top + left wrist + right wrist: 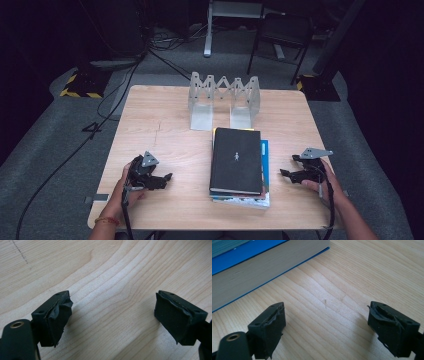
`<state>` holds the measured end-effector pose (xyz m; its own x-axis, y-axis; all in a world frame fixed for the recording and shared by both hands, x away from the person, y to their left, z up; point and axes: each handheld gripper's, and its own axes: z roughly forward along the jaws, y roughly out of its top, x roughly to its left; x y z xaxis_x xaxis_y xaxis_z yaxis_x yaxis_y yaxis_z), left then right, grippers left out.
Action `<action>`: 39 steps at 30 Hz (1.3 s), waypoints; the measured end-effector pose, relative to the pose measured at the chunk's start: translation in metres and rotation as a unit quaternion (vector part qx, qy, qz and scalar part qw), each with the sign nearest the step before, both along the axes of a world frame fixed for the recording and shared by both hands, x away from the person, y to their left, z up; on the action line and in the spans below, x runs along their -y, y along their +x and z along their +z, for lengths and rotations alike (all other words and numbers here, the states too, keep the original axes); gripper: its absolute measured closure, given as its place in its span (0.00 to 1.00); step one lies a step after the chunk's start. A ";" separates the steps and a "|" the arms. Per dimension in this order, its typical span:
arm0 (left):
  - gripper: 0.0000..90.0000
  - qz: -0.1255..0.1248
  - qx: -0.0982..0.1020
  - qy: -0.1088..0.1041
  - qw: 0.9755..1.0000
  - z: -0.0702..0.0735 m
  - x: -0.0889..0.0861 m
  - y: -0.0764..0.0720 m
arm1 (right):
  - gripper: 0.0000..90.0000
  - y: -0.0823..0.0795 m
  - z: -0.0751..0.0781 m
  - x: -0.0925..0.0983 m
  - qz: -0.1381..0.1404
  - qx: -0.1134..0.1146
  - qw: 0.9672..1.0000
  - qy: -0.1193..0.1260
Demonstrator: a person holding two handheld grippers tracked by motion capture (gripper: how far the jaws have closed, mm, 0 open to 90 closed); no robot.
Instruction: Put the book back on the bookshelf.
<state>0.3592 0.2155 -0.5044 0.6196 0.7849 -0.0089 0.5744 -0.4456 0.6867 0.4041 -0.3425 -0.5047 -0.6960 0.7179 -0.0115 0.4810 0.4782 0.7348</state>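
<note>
I count one wooden table [165, 150] in front of me, and on it one stack of books [238, 165]: a black book [236, 159] on top, a blue-covered book [264, 160] under it, and at least one more thin one at the bottom, though I cannot tell the exact number. One folding metal book rack [224, 97] stands behind the stack. I have two grippers, the left gripper [161, 180] and the right gripper [290, 174], each with two jaws. Beyond the table I see one chair [280, 35].

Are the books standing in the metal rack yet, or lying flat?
Lying flat. The stack of books rests on the table, black one on top, in front of the metal rack, whose slots hold nothing.
</note>
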 end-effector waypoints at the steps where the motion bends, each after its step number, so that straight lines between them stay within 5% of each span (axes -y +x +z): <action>1: 0.15 0.000 0.000 0.000 1.000 0.000 0.000 0.000 | 0.17 -0.001 0.000 0.000 -0.003 0.000 1.000 0.001; 12: 0.16 -0.021 -0.002 -0.003 1.000 0.000 -0.002 0.001 | 0.21 -0.003 0.004 0.004 0.006 -0.018 1.000 -0.005; 14: 0.15 -0.024 -0.001 -0.004 1.000 0.000 -0.003 0.002 | 0.33 -0.008 0.012 0.005 0.022 -0.005 1.000 0.013; 18: 0.15 -0.023 -0.002 -0.001 1.000 0.000 -0.002 0.002 | 0.31 -0.016 0.031 0.003 0.028 0.006 0.999 0.036; 20: 0.16 -0.024 0.000 0.000 1.000 0.000 0.000 0.002 | 0.34 -0.022 0.046 0.003 0.035 -0.007 0.996 0.084; 22: 0.16 -0.024 -0.007 -0.001 1.000 0.001 0.001 0.003 | 0.33 -0.028 0.056 -0.004 0.043 0.003 0.997 0.070; 24: 0.16 -0.017 -0.005 -0.002 1.000 0.001 0.003 0.003 | 0.33 -0.032 0.064 -0.013 0.060 -0.008 0.993 0.100; 27: 0.16 -0.022 -0.009 -0.001 1.000 0.001 0.010 0.003 | 0.33 -0.035 0.073 -0.025 0.070 -0.003 0.993 0.097; 29: 0.16 -0.036 -0.001 -0.003 0.999 0.000 0.016 0.002 | 0.32 -0.037 0.083 -0.036 0.078 -0.001 0.990 0.120; 32: 0.15 -0.036 0.000 -0.003 0.999 0.000 0.022 0.002 | 0.31 -0.039 0.090 -0.052 0.085 -0.009 0.989 0.119; 39: 0.15 -0.054 -0.003 -0.004 0.999 0.000 0.032 0.004 | 0.31 -0.047 0.099 -0.082 0.121 0.016 0.989 0.085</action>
<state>0.3631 0.1832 -0.5046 0.7009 0.7130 -0.0181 0.5268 -0.5005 0.6870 0.3573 -0.2608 -0.4059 -0.8487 0.5242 0.0706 0.3435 0.4447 0.8272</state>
